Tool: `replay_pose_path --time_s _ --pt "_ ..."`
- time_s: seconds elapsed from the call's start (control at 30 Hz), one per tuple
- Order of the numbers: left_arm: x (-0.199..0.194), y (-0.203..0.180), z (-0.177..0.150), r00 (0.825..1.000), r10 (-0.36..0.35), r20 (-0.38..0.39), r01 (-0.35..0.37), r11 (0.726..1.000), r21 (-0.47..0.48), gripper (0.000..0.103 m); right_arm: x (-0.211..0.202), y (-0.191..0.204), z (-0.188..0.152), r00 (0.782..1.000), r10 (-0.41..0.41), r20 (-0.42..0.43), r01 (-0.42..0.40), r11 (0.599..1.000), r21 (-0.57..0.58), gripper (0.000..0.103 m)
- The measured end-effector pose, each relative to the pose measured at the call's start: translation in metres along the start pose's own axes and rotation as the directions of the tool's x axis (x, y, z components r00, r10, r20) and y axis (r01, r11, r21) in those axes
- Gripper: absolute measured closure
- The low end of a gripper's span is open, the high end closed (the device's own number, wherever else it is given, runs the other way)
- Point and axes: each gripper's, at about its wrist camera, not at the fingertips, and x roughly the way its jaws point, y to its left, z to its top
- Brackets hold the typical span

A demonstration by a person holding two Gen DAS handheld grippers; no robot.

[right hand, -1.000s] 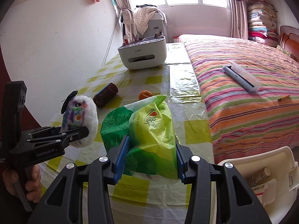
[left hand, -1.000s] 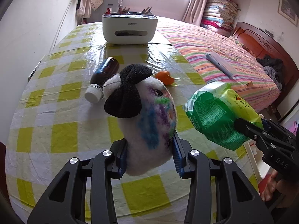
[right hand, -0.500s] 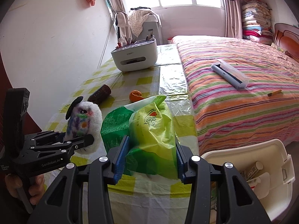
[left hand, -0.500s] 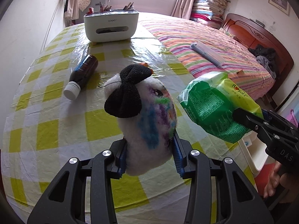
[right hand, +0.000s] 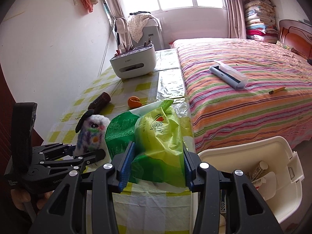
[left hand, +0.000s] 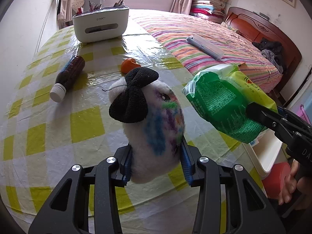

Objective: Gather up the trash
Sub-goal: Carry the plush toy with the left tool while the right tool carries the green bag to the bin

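My left gripper (left hand: 157, 162) is shut on a white plush toy (left hand: 154, 126) with a black bow and smeared colours, held above the checked tablecloth. The same plush toy (right hand: 91, 134) shows at the left of the right wrist view, with the left gripper (right hand: 93, 156) around it. My right gripper (right hand: 157, 165) is shut on a green and yellow plastic bag (right hand: 156, 132), held over the table's near edge. In the left wrist view the bag (left hand: 224, 105) hangs to the right of the toy. A white bin (right hand: 280, 156) holding some packaging sits below on the right.
On the table (left hand: 85, 120) lie a brown bottle (left hand: 68, 76) with a white cap and an orange peel (left hand: 128, 67). A white organiser box (left hand: 101, 25) stands at the far end. A striped bed (right hand: 243, 97) with a grey case (right hand: 228, 74) runs along the right.
Both grippers have drawn back toward the table's near edge with their loads still held. The bottle, the peel and the organiser box look farther off, and more of the white bin shows.
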Motion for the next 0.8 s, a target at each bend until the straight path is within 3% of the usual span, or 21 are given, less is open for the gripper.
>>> replay_pose_path --time_s 0.8 --pt "0.010 -0.060 0.002 0.995 -0.099 -0.022 0.100 0.993 0.060 0.062 -0.027 -0.038 -0.010 0.998 -0.061 0.021 0.059 0.996 0.066 0.060"
